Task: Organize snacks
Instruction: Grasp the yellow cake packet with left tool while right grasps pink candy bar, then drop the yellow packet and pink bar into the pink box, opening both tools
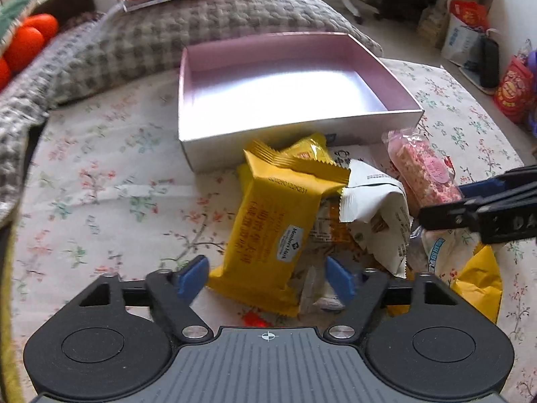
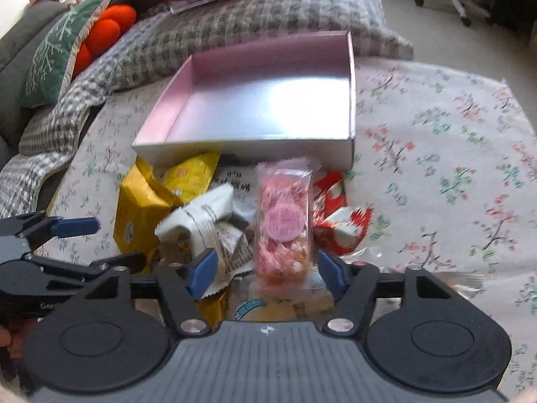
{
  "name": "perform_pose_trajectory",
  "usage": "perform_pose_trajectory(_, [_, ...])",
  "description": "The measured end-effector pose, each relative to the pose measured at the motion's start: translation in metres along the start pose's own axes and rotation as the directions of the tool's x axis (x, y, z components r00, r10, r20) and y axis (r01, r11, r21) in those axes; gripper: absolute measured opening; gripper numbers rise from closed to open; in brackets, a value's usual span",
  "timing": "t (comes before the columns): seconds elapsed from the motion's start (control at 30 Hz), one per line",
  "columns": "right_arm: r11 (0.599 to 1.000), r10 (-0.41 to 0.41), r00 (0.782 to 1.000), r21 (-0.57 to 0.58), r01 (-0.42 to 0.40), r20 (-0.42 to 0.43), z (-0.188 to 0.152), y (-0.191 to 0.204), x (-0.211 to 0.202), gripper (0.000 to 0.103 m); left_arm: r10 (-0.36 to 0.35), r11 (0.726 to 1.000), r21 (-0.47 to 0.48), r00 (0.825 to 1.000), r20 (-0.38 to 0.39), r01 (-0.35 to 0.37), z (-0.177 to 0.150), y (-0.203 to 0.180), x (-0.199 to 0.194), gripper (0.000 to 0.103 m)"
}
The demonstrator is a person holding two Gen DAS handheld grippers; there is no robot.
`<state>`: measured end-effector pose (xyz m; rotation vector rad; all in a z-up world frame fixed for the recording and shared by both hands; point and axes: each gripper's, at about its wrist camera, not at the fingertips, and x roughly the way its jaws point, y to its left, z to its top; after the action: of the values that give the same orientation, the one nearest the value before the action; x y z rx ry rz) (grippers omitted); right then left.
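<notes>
nothing is sorted yet, as far as i can judge: the pink box [image 1: 295,80] sits bare inside on the flowered cloth [image 1: 100,174], and every snack lies in a heap just in front of its near wall. going left to right, the left gripper [image 1: 265,277] hangs wide open with nothing held, and the near end of the yellow packet [image 1: 272,231] lies between its blue fingers [image 1: 193,273], apparently touching neither. next comes a white packet [image 1: 376,208]. the right gripper [image 2: 263,268] is also wide open and holds nothing; the pink candy pack [image 2: 283,221] lies lengthwise between its fingers, its near end in the gap, slightly blurred.
</notes>
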<state>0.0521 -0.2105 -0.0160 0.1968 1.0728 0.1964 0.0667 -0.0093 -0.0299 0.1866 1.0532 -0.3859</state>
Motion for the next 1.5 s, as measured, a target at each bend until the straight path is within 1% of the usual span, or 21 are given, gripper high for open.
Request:
perform_pose_trajectory(0.03, [1.0, -0.005, 1.0, -0.01, 0.005, -0.015, -0.001, 0.002, 0.003, 0.054, -0.011, 1.0, -0.001, 1.0, 0.0, 0.011, 0.001, 0.001, 0.003, 0.066])
perform_pose_trajectory(0.07, [1.0, -0.015, 1.0, -0.02, 0.015, -0.018, -0.001, 0.004, 0.005, 0.054, -0.015, 1.0, -0.001, 1.0, 0.002, 0.015, 0.003, 0.002, 0.005, 0.064])
perform_pose_trajectory(0.1, [0.999, -0.028, 0.999, -0.031, 0.027, -0.019, -0.001, 0.006, 0.006, 0.052, -0.014, 1.0, 0.002, 1.0, 0.008, 0.014, 0.004, 0.003, 0.007, 0.059])
perform_pose_trajectory(0.17, [0.998, -0.042, 0.999, -0.04, 0.041, -0.021, 0.001, 0.009, 0.007, 0.047, -0.019, 1.0, 0.007, 1.0, 0.011, 0.019, 0.004, 0.004, 0.011, 0.05])
perform_pose_trajectory(0.23, [0.998, -0.055, 0.998, -0.039, 0.054, -0.02, 0.003, 0.01, 0.007, 0.04, -0.019, 1.0, 0.015, 1.0, 0.02, 0.018, 0.004, 0.004, 0.012, 0.049])
perform_pose_trajectory(0.33, [0.995, -0.091, 0.996, -0.048, 0.09, -0.006, 0.004, 0.011, 0.009, 0.033, -0.01, 1.0, 0.03, 1.0, 0.029, 0.009, 0.004, 0.004, 0.013, 0.043])
perform_pose_trajectory(0.37, [0.994, -0.098, 0.995, -0.049, 0.098, -0.003, 0.004, 0.01, 0.009, 0.032, -0.009, 0.999, 0.032, 0.999, 0.032, 0.008, 0.004, 0.004, 0.012, 0.04])
perform_pose_trajectory(0.5, [0.991, -0.122, 0.992, -0.061, 0.123, 0.007, 0.005, 0.01, 0.009, 0.03, 0.004, 0.999, 0.044, 0.999, 0.042, -0.006, 0.005, 0.003, 0.008, 0.036])
perform_pose_trajectory(0.7, [0.99, -0.128, 0.991, -0.052, 0.129, 0.038, 0.009, 0.011, 0.0, 0.03, -0.018, 1.0, 0.024, 0.998, 0.06, 0.017, 0.007, 0.001, -0.011, 0.035])
perform_pose_trajectory(0.9, [0.995, -0.097, 0.991, -0.019, 0.1, 0.09, 0.02, 0.013, -0.013, 0.029, -0.005, 0.999, 0.048, 0.997, 0.073, 0.002, 0.016, -0.003, -0.025, 0.035])
perform_pose_trajectory(1.03, [0.997, -0.076, 0.991, -0.014, 0.078, 0.112, 0.03, 0.014, -0.015, 0.029, 0.006, 0.997, 0.074, 0.994, 0.105, -0.013, 0.036, -0.006, -0.032, 0.035])
perform_pose_trajectory(1.17, [0.996, -0.079, 0.988, -0.019, 0.082, 0.131, 0.044, 0.015, -0.013, 0.03, 0.015, 0.996, 0.082, 0.991, 0.133, -0.026, 0.059, -0.008, -0.032, 0.035])
perform_pose_trajectory(1.27, [0.996, -0.075, 0.986, -0.028, 0.08, 0.148, 0.058, 0.015, -0.011, 0.03, 0.03, 0.996, 0.084, 0.99, 0.136, -0.042, 0.075, -0.007, -0.025, 0.035])
perform_pose_trajectory(1.4, [0.997, -0.06, 0.985, -0.034, 0.067, 0.164, 0.076, 0.018, -0.004, 0.03, 0.029, 0.997, 0.068, 0.99, 0.138, -0.039, 0.094, -0.001, -0.015, 0.035])
perform_pose_trajectory(1.5, [0.998, -0.054, 0.983, -0.035, 0.061, 0.174, 0.088, 0.017, 0.005, 0.03, 0.044, 0.997, 0.063, 0.989, 0.14, -0.053, 0.107, 0.001, -0.002, 0.035])
